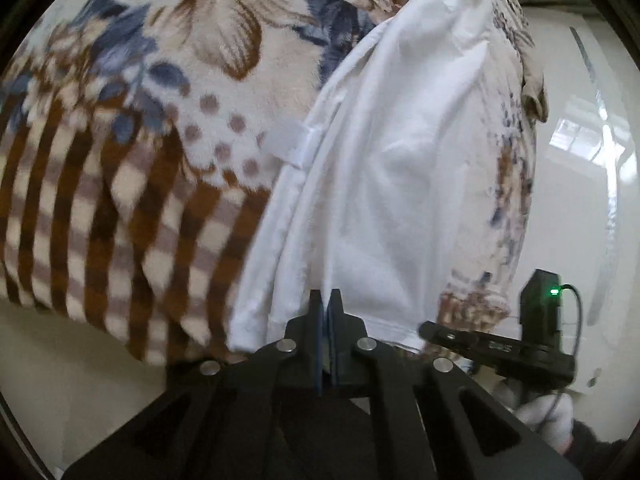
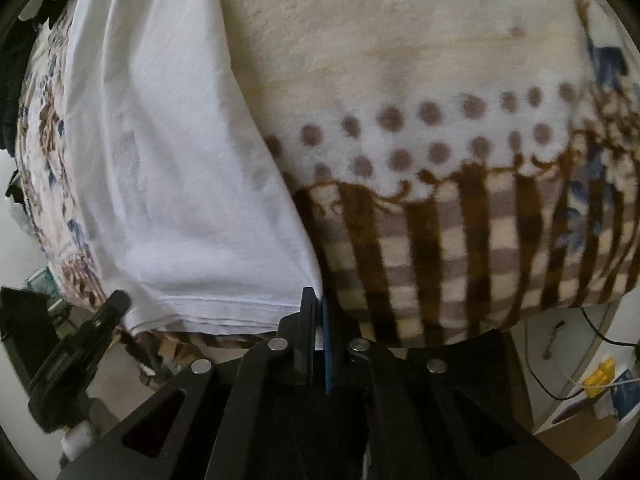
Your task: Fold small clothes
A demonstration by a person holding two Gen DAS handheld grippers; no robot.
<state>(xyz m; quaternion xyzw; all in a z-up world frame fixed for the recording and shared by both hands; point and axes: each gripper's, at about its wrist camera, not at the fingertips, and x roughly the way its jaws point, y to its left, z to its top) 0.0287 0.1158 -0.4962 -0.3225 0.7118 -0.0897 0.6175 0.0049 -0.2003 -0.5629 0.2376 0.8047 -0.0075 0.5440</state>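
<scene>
A white garment (image 1: 400, 168) lies stretched lengthwise on a floral and striped blanket (image 1: 132, 152). My left gripper (image 1: 327, 300) is shut on the garment's near hem at the blanket's edge. In the right wrist view the same white garment (image 2: 160, 168) lies on the left half, and my right gripper (image 2: 318, 300) is shut on its hemmed corner. The other gripper (image 2: 80, 344) shows at the lower left there, and the right gripper's body (image 1: 496, 348) shows at the lower right of the left wrist view.
The blanket (image 2: 440, 160) covers a raised surface whose near edge drops off just before both grippers. A beige cloth (image 1: 534, 84) hangs at the far right edge. Glossy white floor (image 1: 580, 200) lies to the right. A box with yellow items (image 2: 600, 376) and cables sits on the floor.
</scene>
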